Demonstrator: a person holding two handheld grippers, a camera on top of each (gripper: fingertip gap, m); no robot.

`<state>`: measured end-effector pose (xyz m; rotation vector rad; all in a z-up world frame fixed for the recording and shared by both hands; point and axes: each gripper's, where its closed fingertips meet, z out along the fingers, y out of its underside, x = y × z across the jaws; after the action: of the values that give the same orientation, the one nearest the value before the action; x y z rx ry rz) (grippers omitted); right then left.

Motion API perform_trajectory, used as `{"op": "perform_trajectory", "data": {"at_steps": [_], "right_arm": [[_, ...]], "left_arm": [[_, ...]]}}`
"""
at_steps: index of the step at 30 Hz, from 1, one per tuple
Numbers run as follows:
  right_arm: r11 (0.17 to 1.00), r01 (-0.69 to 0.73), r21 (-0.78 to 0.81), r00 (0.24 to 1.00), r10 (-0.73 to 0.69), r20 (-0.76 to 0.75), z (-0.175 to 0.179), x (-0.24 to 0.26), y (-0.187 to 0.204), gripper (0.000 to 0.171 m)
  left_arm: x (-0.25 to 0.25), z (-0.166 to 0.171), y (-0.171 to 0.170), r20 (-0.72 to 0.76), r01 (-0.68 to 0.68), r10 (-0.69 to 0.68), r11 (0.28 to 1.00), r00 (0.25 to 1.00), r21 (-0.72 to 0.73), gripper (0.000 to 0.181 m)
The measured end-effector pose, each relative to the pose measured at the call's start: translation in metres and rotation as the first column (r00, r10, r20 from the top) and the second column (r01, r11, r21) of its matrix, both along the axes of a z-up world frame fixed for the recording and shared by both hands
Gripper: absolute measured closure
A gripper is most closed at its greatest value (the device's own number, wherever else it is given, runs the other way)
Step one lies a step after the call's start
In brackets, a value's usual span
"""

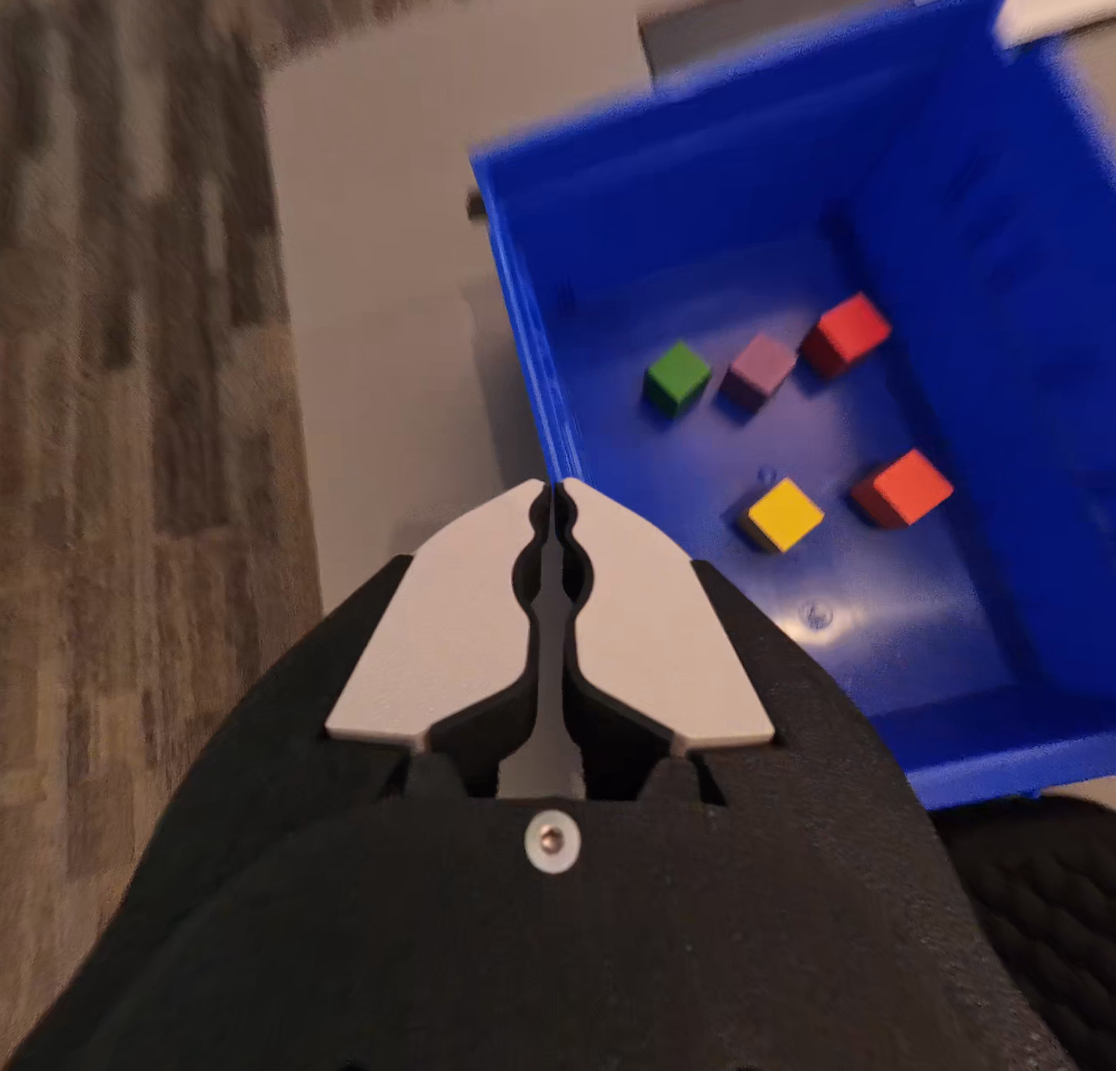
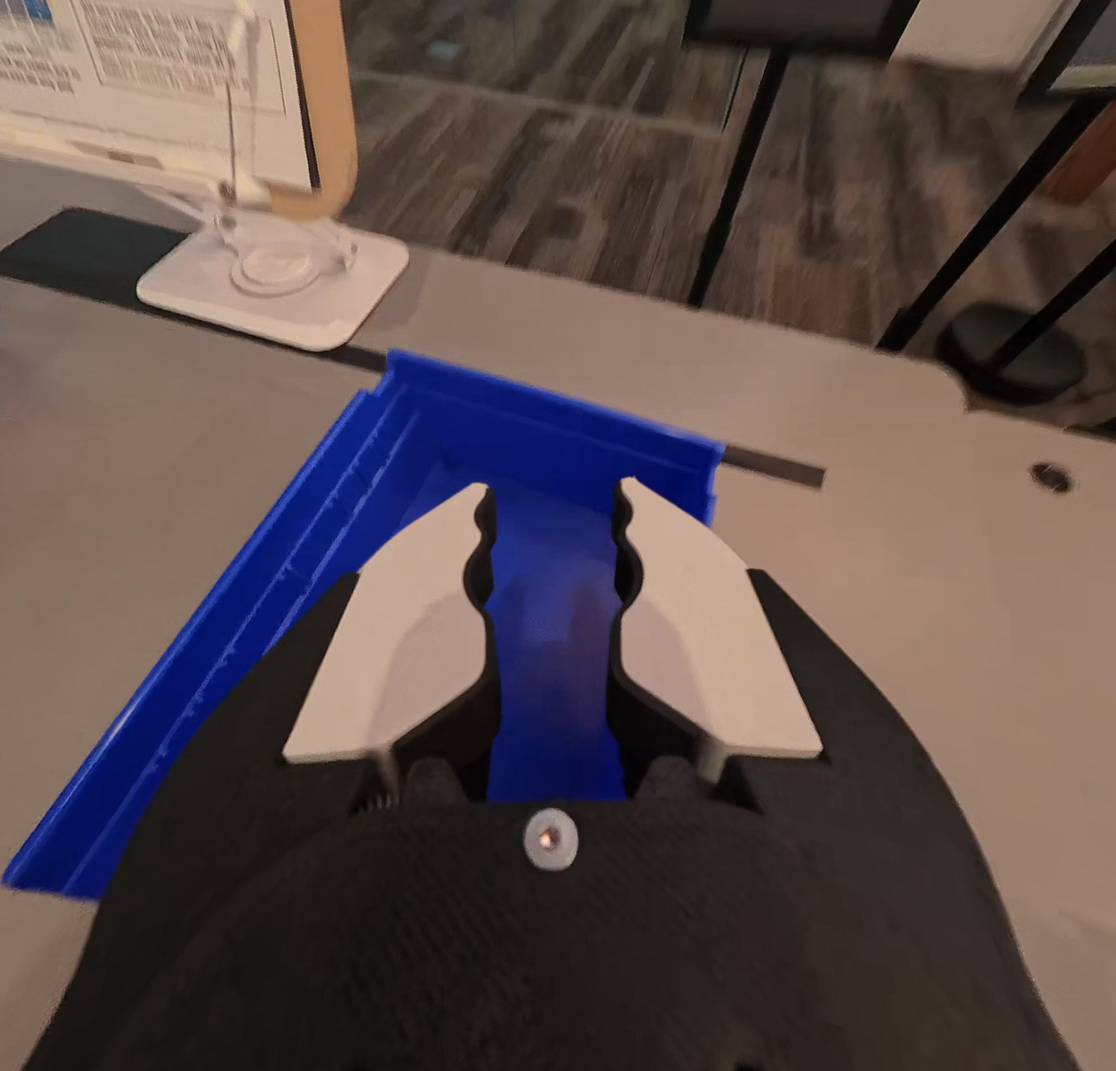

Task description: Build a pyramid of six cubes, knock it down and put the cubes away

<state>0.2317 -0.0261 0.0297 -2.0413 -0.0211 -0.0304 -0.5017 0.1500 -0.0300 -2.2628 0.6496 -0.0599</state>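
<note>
Right gripper is hanging spread and empty over the blue bin, left gripper is sitting clenched empty beside its rim, five cubes are lying inside, so keeping releases low should stop bounce-outs.

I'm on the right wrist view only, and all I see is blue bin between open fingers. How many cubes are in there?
Observer: The left wrist view shows five on the floor of the blue bin: a green cube, a purple cube, a red cube, a yellow cube and an orange-red cube.
Operator: Is the left gripper carrying the sixth?
Observer: No. The left gripper has its fingers shut together with nothing between them, beside the bin's rim.
Operator: Are any cubes stacked?
Observer: None sits on another. All five lie flat on the bin floor.
</note>
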Motion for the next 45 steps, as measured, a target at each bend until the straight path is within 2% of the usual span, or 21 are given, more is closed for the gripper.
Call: {"op": "perform_trajectory", "data": {"at_steps": [2, 4, 7, 11, 14, 16, 20, 23, 29, 31, 34, 36, 38, 40, 41, 45], "right_arm": [[0.992, -0.003, 0.126, 0.999, -0.003, 0.045, 0.025, -0.002, -0.001, 0.131], [0.967, -0.021, 0.255, 0.997, 0.003, 0.071, 0.050, -0.008, -0.005, 0.127], [0.907, -0.062, 0.416, 0.998, 0.043, 0.055, 0.078, -0.019, -0.014, 0.107], [0.798, -0.119, 0.591, 0.989, 0.145, 0.003, 0.098, -0.031, -0.026, 0.094], [0.806, -0.139, 0.575, 0.969, 0.229, -0.087, 0.094, -0.037, -0.025, 0.094], [0.803, -0.147, 0.578, 0.970, 0.232, -0.076, 0.096, -0.039, -0.025, 0.095], [0.773, -0.161, 0.614, 0.978, 0.208, -0.005, 0.106, -0.041, -0.031, 0.107], [0.780, -0.172, 0.602, 0.980, 0.195, 0.026, 0.106, -0.042, -0.032, 0.108], [0.733, -0.231, 0.640, 0.970, 0.228, 0.088, 0.115, -0.056, -0.037, 0.110], [0.702, -0.260, 0.663, 0.964, 0.227, 0.138, 0.120, -0.062, -0.041, 0.116], [0.664, -0.316, 0.677, 0.942, 0.303, 0.142, 0.121, -0.075, -0.044, 0.114], [0.669, -0.342, 0.660, 0.917, 0.392, 0.078, 0.115, -0.083, -0.040, 0.112], [0.661, -0.366, 0.654, 0.886, 0.463, 0.028, 0.110, -0.088, -0.038, 0.135], [0.671, -0.340, 0.659, 0.890, 0.456, -0.005, 0.108, -0.083, -0.036, 0.164], [0.664, -0.348, 0.662, 0.884, 0.467, -0.003, 0.108, -0.084, -0.038, 0.170], [0.627, -0.398, 0.670, 0.871, 0.487, 0.063, 0.113, -0.089, -0.047, 0.171]], "left_arm": [[0.006, 0.039, -0.002, 0.073, 0.008, -0.019, 0.989, 0.997, 0.149, 0.174], [0.018, 0.076, -0.012, 0.156, 0.038, -0.084, 0.960, 0.984, 0.276, 0.159], [0.036, 0.115, -0.034, 0.200, 0.098, -0.195, 0.905, 0.960, 0.413, 0.153], [0.055, 0.143, -0.051, 0.176, 0.129, -0.259, 0.837, 0.950, 0.532, 0.142], [0.072, 0.153, -0.055, 0.181, 0.162, -0.321, 0.798, 0.930, 0.581, 0.141], [0.075, 0.157, -0.050, 0.195, 0.135, -0.320, 0.770, 0.927, 0.623, 0.148], [0.085, 0.154, -0.047, 0.239, 0.141, -0.359, 0.769, 0.902, 0.623, 0.153], [0.089, 0.151, -0.048, 0.232, 0.166, -0.376, 0.773, 0.897, 0.613, 0.154], [0.097, 0.154, -0.055, 0.195, 0.225, -0.443, 0.729, 0.875, 0.647, 0.181], [0.101, 0.155, -0.058, 0.188, 0.243, -0.468, 0.712, 0.864, 0.658, 0.181], [0.103, 0.154, -0.058, 0.155, 0.259, -0.464, 0.707, 0.872, 0.658, 0.181], [0.104, 0.154, -0.058, 0.122, 0.268, -0.458, 0.693, 0.881, 0.669, 0.181], [0.108, 0.149, -0.059, 0.101, 0.294, -0.467, 0.695, 0.878, 0.656, 0.181], [0.111, 0.137, -0.060, 0.070, 0.341, -0.476, 0.718, 0.877, 0.607, 0.181], [0.111, 0.130, -0.059, 0.045, 0.362, -0.471, 0.732, 0.881, 0.577, 0.181], [0.114, 0.091, -0.055, -0.109, 0.471, -0.474, 0.770, 0.874, 0.429, 0.181]]}}
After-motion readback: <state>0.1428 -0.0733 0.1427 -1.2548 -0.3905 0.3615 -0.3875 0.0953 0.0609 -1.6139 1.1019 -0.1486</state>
